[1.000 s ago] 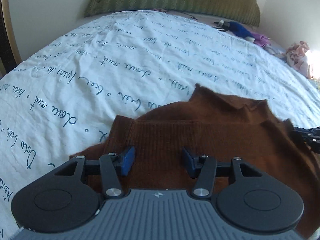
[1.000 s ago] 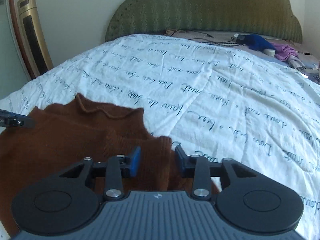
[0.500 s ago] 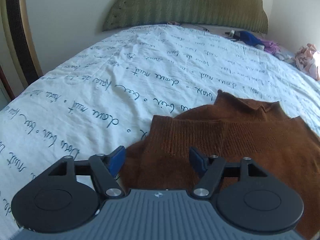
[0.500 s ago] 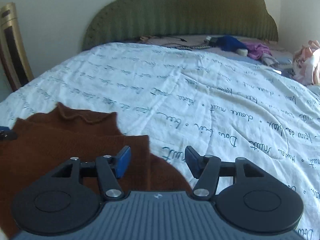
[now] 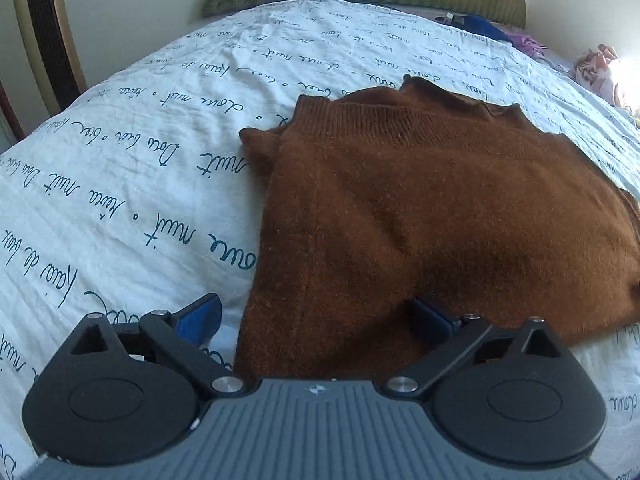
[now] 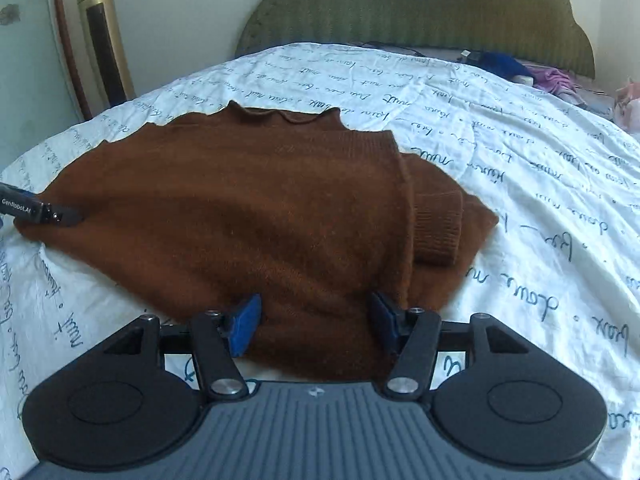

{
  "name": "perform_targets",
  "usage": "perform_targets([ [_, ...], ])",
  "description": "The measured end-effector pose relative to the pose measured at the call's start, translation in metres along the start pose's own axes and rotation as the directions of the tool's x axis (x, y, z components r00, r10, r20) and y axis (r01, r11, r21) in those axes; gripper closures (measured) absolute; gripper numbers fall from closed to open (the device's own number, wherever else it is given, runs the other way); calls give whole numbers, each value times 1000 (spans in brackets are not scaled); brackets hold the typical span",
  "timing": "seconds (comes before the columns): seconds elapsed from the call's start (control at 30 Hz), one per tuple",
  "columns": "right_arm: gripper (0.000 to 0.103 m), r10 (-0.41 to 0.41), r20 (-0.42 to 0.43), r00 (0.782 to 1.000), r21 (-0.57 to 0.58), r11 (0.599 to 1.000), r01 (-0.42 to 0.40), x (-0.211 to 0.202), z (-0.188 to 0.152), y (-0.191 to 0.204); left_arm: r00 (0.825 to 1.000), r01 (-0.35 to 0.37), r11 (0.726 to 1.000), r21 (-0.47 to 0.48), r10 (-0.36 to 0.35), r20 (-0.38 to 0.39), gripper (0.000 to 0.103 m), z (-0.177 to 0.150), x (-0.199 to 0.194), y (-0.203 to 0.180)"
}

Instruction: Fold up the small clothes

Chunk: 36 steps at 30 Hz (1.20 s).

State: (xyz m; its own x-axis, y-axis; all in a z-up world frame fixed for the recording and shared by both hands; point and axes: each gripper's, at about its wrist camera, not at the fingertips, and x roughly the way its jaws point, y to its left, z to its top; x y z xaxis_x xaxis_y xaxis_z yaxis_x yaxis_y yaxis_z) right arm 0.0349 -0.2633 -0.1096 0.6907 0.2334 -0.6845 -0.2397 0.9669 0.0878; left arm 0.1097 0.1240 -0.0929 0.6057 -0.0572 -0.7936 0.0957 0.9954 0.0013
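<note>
A small brown knitted sweater [image 5: 440, 208] lies folded on the white bedspread [image 5: 140, 152], with its ribbed hem folded up toward the collar. It also shows in the right wrist view [image 6: 240, 208], with a ribbed sleeve cuff [image 6: 438, 232] sticking out at its right side. My left gripper [image 5: 316, 322] is open and empty, jaws wide over the sweater's near left edge. My right gripper [image 6: 314, 322] is open and empty, jaws over the sweater's near right edge. Part of the left gripper [image 6: 40, 212] shows at the left edge of the right wrist view.
The bedspread [image 6: 520, 160] has blue handwriting print. A green headboard [image 6: 420, 16] stands at the far end. Blue and purple clothes [image 6: 520, 70] and a pink garment [image 5: 600, 68] lie at the far right. A gold tower fan [image 6: 104, 40] stands left of the bed.
Both grippers opened, let go of the sweater's hem and pulled back toward me. The sweater now lies folded, its whole near part in view.
</note>
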Motion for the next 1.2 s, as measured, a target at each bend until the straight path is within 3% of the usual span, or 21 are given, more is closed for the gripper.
perform_targets([
  [0.07,34,-42,36,998,2,999,42,-10,12,10,1000,-13,1000,1,13,4,3,0,-2,-1],
  [0.13,12,-8,78,997,14,1000,7,-12,22,17,1000,-17,1000,-2,17,-2,2,-2,-1,-1],
  [0.23,11,27,64,998,16,999,-28,-1,23,25,1000,-13,1000,-11,13,-3,1,-3,-1,1],
  [0.33,11,-88,-53,995,-44,995,85,25,6,23,1000,-8,1000,-9,8,-7,0,-5,-2,4],
  [0.37,11,-56,-5,998,-41,998,56,19,-1,18,1000,-8,1000,-7,8,-6,0,-5,-2,5],
  [0.43,11,-34,10,999,21,999,33,8,-2,10,1000,-1,1000,-6,1,-6,0,-6,-3,8],
  [0.57,10,-123,3,992,38,992,122,-8,5,17,1000,12,1000,3,-12,-4,0,-7,-3,11],
  [0.67,1,-70,51,996,93,994,65,-19,11,27,1000,9,1000,26,-8,-1,0,-6,-4,13],
  [0.73,0,-25,84,996,113,994,16,-23,15,42,1000,7,1000,31,-7,-4,0,-5,-4,16],
  [0.87,0,16,54,998,91,996,-21,-10,21,79,1000,14,999,32,-14,-7,0,-3,-4,22],
  [1.0,0,36,74,997,40,998,-39,5,28,105,996,35,999,7,-36,81,0,8,-24,29],
  [1.07,0,-54,85,995,40,998,50,12,35,104,986,113,993,-32,-108,130,0,18,-36,35],
  [1.1,0,-95,88,992,50,995,91,15,37,99,972,193,980,-53,-183,149,0,21,-40,37],
  [1.2,0,-118,93,989,96,989,109,18,30,77,909,404,911,-83,-389,146,0,22,-36,35],
])
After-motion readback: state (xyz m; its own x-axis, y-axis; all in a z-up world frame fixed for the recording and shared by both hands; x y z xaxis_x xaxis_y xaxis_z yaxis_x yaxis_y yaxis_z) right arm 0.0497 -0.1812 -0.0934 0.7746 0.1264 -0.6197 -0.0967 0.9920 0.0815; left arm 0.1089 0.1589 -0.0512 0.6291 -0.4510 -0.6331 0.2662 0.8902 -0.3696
